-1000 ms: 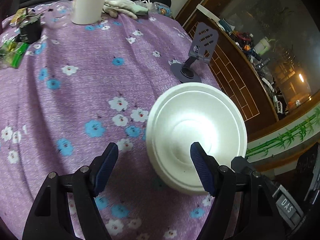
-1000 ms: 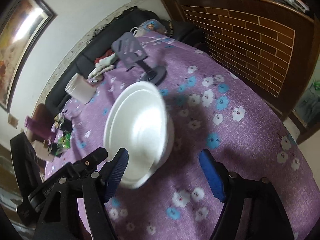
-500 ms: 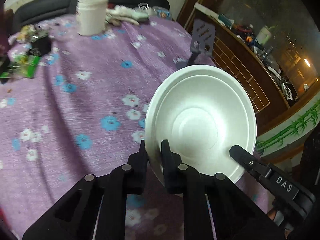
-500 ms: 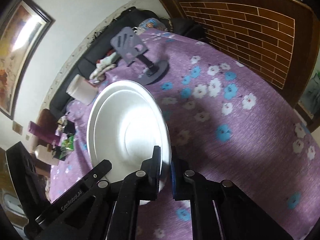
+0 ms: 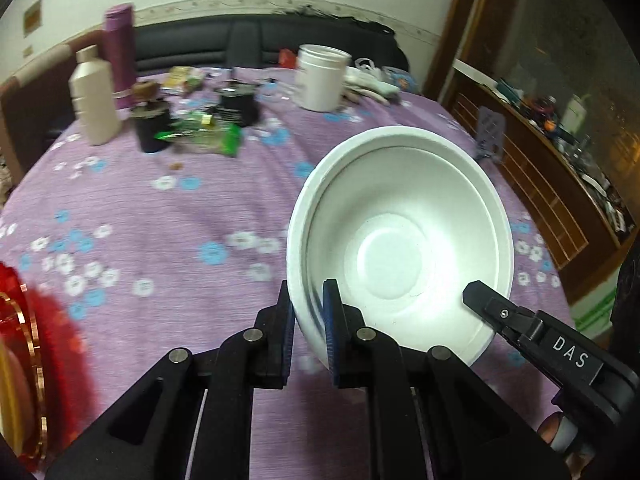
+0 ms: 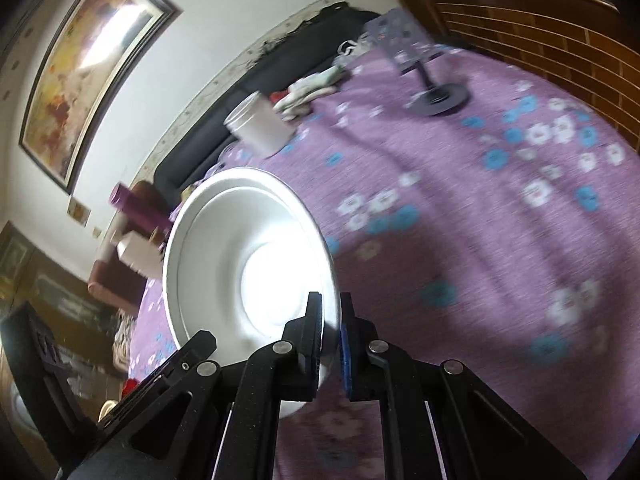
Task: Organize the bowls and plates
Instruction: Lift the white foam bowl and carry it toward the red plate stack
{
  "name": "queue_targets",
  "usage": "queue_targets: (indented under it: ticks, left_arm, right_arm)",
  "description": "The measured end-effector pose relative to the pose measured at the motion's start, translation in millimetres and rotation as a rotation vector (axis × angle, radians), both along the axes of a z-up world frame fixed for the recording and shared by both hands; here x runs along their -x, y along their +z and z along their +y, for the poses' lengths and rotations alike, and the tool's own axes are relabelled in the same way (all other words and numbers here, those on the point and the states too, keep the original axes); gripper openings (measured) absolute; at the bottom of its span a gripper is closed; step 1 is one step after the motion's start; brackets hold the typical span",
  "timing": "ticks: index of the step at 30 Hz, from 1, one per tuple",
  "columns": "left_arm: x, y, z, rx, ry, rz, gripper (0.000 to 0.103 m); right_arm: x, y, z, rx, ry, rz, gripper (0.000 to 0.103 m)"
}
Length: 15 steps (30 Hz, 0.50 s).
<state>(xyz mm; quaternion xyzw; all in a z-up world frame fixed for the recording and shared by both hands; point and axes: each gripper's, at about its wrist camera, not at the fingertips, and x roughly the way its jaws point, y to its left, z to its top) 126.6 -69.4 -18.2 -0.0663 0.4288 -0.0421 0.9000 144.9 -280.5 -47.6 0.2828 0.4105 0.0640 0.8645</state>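
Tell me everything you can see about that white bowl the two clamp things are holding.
The white bowl is round and deep, with a stepped ring under its rim and a flat circular base. It looks like matte foam or moulded pulp, empty and clean. It is tilted, its opening towards the cameras, above the purple flowered tablecloth. The left gripper pinches its rim on one side, one pad inside and one outside; the right gripper pinches the opposite side likewise. Whether it still touches the cloth is unclear.
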Motion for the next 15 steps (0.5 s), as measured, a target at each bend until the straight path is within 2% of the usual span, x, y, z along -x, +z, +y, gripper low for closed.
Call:
queue_targets:
  ticks: [6,15]
  left_arm:
    - [7,-7,26,-0.016,0.053,-0.031,0.011]
    - [8,-16,35,-0.04,0.08,-0.069,0.011]
  right_arm:
    - [-1,-7,31,0.006,0.035,-0.031,0.008]
    - [-8,-20,45,0.009,0.052,-0.086,0.008]
